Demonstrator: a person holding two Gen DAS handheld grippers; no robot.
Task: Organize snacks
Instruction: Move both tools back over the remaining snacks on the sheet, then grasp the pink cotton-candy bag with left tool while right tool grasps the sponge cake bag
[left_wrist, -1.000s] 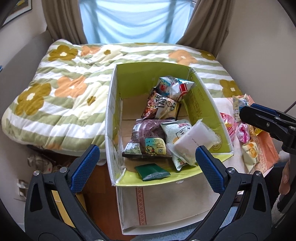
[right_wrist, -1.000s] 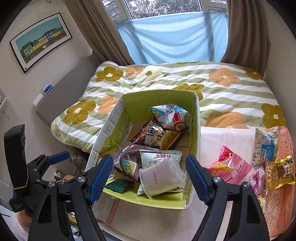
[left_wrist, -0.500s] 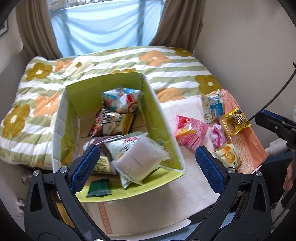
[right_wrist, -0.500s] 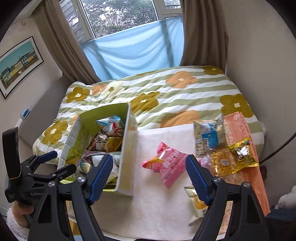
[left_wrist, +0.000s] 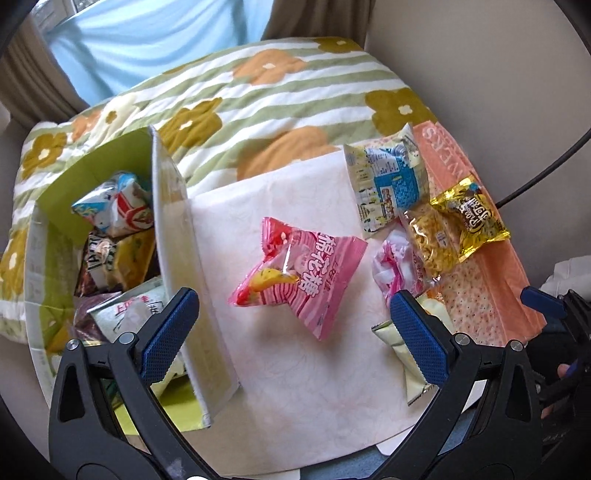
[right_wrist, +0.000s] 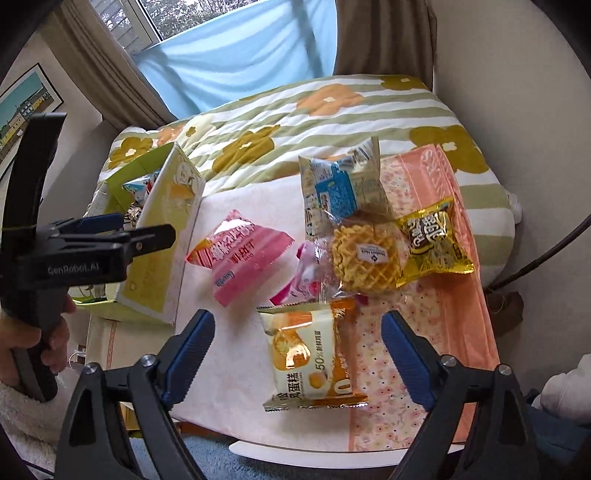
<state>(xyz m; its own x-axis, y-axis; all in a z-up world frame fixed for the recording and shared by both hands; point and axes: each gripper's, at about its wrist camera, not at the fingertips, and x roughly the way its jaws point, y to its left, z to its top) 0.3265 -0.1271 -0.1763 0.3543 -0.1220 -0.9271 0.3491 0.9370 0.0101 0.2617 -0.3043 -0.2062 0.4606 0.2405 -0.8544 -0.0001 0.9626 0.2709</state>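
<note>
- Left gripper (left_wrist: 293, 330): jaws spread wide, holding nothing, hovering over the white table (left_wrist: 295, 387) with the pink marshmallow bag (left_wrist: 299, 280) between its fingers.
- Right gripper (right_wrist: 297, 356): also wide open and empty, with the orange cake pack (right_wrist: 314, 354) lying between its blue pads (right_wrist: 188, 354) at the near table edge.
- Green box (left_wrist: 44, 266) sits at the table's left, several snack packs inside.
- Loose snacks to the right of the box: pink bag mid-table, blue-white bag (right_wrist: 340, 184) far, waffle pack (right_wrist: 367, 254) touching the gold packet (right_wrist: 432, 236), small pink-white wrapper (right_wrist: 306, 273) just left of the waffle.
- Gold packet rests on the peach cloth (right_wrist: 443, 314).
</note>
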